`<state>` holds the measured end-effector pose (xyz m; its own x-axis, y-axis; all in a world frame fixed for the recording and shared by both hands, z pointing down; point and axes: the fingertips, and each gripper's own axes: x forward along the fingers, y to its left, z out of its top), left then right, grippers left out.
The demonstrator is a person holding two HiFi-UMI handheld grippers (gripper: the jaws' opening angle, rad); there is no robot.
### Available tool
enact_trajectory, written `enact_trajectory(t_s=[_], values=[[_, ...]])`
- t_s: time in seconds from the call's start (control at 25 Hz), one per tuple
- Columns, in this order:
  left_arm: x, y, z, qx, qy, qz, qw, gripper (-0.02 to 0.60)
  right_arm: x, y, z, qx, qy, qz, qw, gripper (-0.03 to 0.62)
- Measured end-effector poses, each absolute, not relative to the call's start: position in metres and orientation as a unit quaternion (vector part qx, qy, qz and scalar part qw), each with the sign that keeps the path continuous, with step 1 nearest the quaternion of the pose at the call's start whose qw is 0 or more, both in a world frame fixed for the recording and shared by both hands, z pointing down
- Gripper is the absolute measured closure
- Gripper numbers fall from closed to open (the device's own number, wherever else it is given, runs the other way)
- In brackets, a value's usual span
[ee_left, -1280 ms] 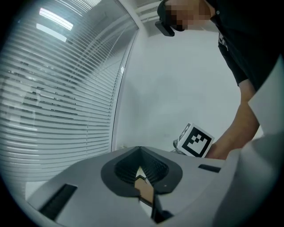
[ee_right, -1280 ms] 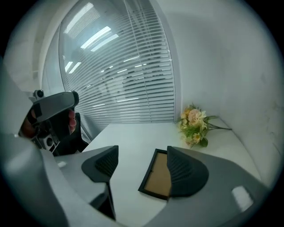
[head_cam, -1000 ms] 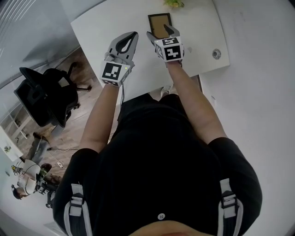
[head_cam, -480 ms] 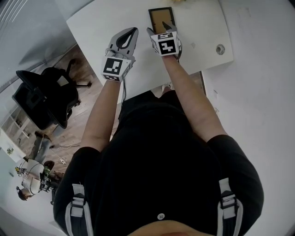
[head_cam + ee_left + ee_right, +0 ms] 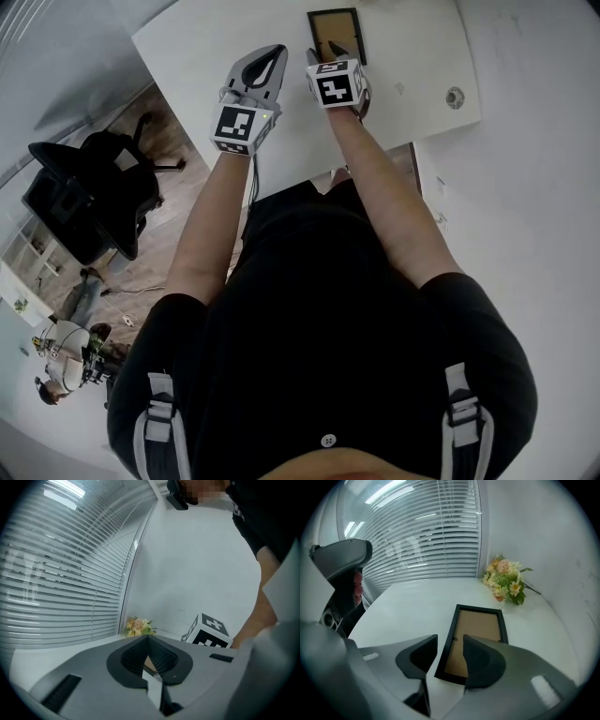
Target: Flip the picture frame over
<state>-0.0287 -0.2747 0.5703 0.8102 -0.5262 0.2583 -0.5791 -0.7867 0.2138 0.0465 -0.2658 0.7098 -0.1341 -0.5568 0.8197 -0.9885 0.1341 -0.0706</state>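
Note:
The picture frame (image 5: 336, 28) lies flat near the far edge of the white table (image 5: 206, 47), black rim and brown backing up. In the right gripper view the frame (image 5: 480, 625) sits just ahead of the jaws. My right gripper (image 5: 323, 54) hangs over its near end, jaws closing. The frame's near left corner lies between the right gripper (image 5: 450, 649) fingers, and I see no pad pressing on it. My left gripper (image 5: 277, 52) hovers to the left of the frame, shut on nothing. The left gripper (image 5: 148, 638) points along the table.
A small bunch of flowers (image 5: 505, 583) lies beyond the frame by the wall, also seen as flowers (image 5: 139, 626). A round cable hole (image 5: 456, 97) is at the table's right. A black office chair (image 5: 84, 197) stands on the floor to the left. Window blinds (image 5: 422, 541) run behind the table.
Both grippers have sunk toward the table. The right gripper's jaws have narrowed and now straddle the frame's near left corner. The left gripper stays shut.

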Motion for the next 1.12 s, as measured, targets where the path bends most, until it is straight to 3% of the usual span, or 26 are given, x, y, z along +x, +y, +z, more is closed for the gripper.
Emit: enact_trajectory(t_s=[0.48,0.8,1.12], values=[[-0.033,-0.274,0.581,0.939,-0.295,0.092,0.149,0.575,0.038,-0.262,0.725,0.580,-0.662,0.324,0.346,0.456],[-0.038,-0.270,0.583,0.937,-0.299,0.093,0.151,0.575,0.042,-0.263,0.725,0.601,-0.649,0.292,0.364,0.521],[-0.042,-0.270,0.572,0.934,-0.316,0.088,0.145,0.575,0.041,-0.259,0.718,0.601,-0.652,0.318,0.335,0.543]])
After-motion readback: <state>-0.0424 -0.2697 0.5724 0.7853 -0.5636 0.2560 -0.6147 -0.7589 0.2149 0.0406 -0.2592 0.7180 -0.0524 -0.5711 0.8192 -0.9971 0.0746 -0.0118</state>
